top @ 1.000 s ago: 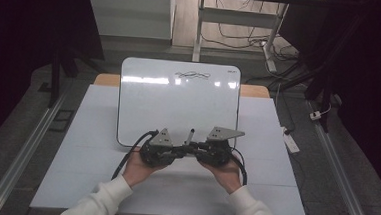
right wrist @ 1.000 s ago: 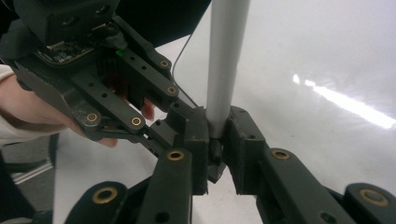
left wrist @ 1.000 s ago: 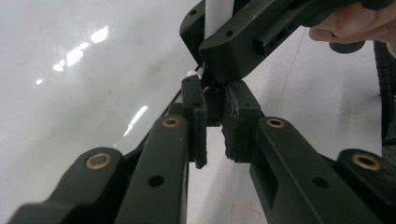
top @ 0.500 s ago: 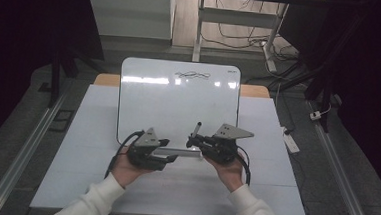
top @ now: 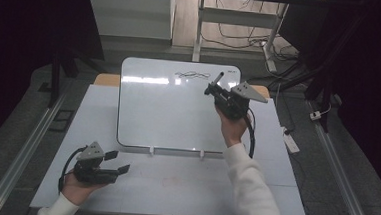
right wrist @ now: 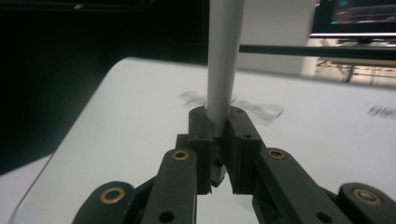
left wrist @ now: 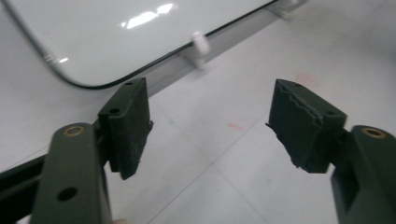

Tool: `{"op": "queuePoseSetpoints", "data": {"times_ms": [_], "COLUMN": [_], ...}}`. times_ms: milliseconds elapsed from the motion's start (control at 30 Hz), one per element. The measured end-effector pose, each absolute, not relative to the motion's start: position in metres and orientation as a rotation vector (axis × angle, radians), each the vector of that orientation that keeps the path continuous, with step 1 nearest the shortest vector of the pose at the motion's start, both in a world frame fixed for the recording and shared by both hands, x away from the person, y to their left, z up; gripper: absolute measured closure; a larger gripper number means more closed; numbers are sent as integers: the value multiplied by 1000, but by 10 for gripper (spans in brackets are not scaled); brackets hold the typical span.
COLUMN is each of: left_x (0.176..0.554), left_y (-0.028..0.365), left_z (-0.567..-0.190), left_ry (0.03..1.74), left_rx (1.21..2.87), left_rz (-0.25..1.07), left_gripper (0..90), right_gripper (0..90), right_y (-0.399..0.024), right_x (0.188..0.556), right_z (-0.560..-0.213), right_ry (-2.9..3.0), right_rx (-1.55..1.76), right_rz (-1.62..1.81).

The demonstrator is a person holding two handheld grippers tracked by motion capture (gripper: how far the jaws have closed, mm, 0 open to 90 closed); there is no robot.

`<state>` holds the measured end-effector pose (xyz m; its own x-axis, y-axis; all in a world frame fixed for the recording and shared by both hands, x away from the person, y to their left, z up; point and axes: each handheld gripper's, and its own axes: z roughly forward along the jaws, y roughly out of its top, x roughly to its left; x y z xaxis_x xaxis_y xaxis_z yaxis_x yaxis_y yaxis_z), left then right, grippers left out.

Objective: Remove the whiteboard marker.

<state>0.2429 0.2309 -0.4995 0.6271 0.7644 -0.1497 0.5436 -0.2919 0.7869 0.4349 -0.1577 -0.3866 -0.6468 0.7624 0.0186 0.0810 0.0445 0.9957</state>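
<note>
A white whiteboard (top: pixel 173 106) lies on the table with a black scribble (top: pixel 193 74) near its far edge. My right gripper (top: pixel 214 91) hovers over the board's far right part, shut on a grey marker (top: pixel 217 79) whose dark tip points away. In the right gripper view the marker (right wrist: pixel 224 60) stands pinched between the jaws (right wrist: pixel 218 140), with the scribble (right wrist: pixel 261 109) just beyond. My left gripper (top: pixel 117 162) rests low at the table's front left. Its jaws have just been opening, and in the left gripper view the gripper (left wrist: pixel 210 130) has nothing between them.
The board's near edge has two small white clips (top: pixel 152 149), one of which, the clip (left wrist: pixel 200 43), lies ahead of the left jaws. The pale table (top: pixel 173 186) stretches in front of the board. A power strip (top: pixel 290 141) lies on the floor at the right.
The two hands were together at the front middle. The left hand has swung to the front left and its jaws have opened. The right hand has risen and gone forward over the board with the marker.
</note>
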Motion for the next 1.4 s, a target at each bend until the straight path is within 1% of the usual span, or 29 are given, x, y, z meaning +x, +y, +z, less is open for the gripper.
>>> {"op": "queuePoseSetpoints", "data": {"times_ms": [67,133,167,400,633,767,867,933,1000,1133,1233,1300,1400], "left_x": [244,245,246,247,247,246,247,248,249,248,248,249,250], "left_y": [235,236,237,239,240,239,239,239,239,238,240,240,240], "left_z": [-501,-503,-504,-506,-506,-506,-505,-506,-507,-506,-506,-507,-508], "left_ry": [1055,1069,1069,1069,1072,1066,1065,1065,1067,1066,1061,1063,1067], "left_rx": [1970,1965,1967,1968,1961,1964,1961,1960,1963,1963,1958,1957,1961], "left_rz": [323,319,316,321,324,328,330,326,324,329,330,325,322], "left_gripper": [279,268,268,261,258,257,256,255,253,250,251,250,250], "right_gripper": [814,814,814,814,815,814,814,814,814,814,814,814,814], "right_y": [-157,-156,-156,-153,-134,-145,-145,-134,-133,-144,-142,-134,-138], "right_x": [442,461,461,494,491,497,496,486,485,497,496,488,495], "right_z": [-384,-380,-380,-378,-384,-377,-379,-388,-388,-378,-381,-385,-380], "right_ry": [1777,1731,1731,1671,1764,1673,1695,1788,1792,1689,1710,1770,1720], "right_rx": [861,917,917,1014,945,996,997,930,899,989,986,929,962], "right_rz": [1643,1637,1637,1637,1581,1574,1572,1552,1522,1544,1542,1531,1551]}}
